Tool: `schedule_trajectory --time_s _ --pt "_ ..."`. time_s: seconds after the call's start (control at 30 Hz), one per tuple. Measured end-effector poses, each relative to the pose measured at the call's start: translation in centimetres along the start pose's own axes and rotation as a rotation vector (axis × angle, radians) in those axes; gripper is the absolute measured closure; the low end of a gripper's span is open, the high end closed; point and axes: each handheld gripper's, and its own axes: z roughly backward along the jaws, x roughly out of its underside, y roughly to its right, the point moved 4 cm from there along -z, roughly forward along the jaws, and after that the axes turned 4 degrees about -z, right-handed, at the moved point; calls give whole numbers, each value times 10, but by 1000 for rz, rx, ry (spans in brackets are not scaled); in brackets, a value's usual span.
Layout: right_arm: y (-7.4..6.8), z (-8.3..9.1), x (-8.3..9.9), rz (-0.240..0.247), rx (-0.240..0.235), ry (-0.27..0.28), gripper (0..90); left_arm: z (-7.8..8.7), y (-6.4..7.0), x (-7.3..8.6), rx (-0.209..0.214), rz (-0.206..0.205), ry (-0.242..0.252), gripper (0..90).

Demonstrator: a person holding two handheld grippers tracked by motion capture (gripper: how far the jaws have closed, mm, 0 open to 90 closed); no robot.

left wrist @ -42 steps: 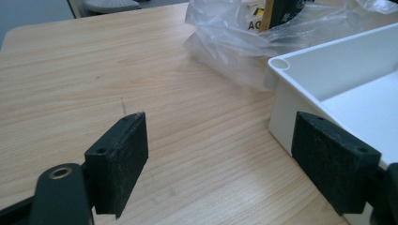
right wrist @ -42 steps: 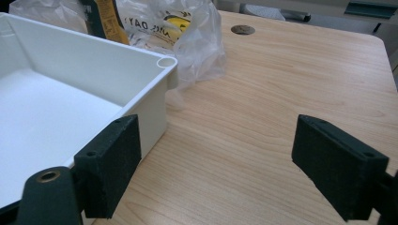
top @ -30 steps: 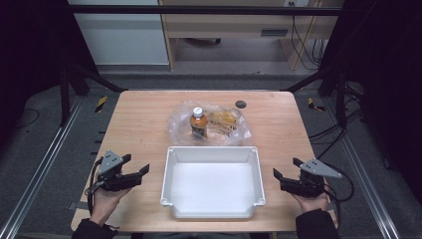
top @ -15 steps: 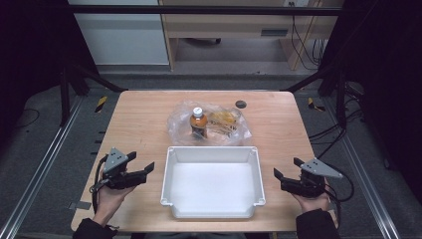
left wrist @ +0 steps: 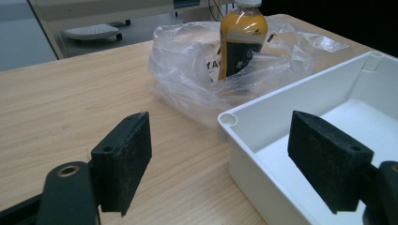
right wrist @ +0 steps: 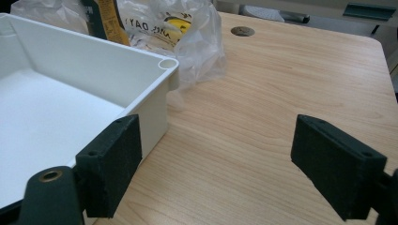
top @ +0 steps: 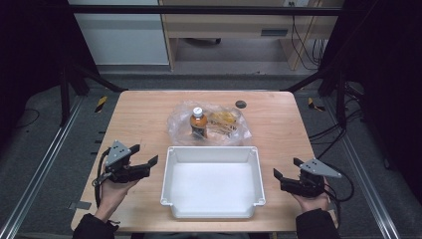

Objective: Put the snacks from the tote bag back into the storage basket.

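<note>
The person holds both tools low at the near end of the wooden table (top: 144,119), one on each side of the white bin (top: 211,216). The left gripper (top: 145,160) sits just beside the bin's left wall, its jaws spread wide with nothing between them — from its own view, one pad hangs over bare wood and the other over the bin's near corner. The right gripper (top: 285,170) hovers just off the bin's right wall, likewise gaping and holding nothing. Behind the bin, touching its far rim, lies a crumpled clear plastic bag (top: 181,124). An upright bottle (top: 198,122) of amber drink with a white cap stands in it, a yellow packet (top: 222,118) beside that. A small dark round hole (top: 241,104) marks the table farther back.
</note>
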Motion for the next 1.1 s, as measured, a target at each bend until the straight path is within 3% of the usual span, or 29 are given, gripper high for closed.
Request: schedule_trajectory --time_s 1.1 --pt "0 -1 -2 -3 -3 1 168 -31 15 -35 31 -23 30 250"
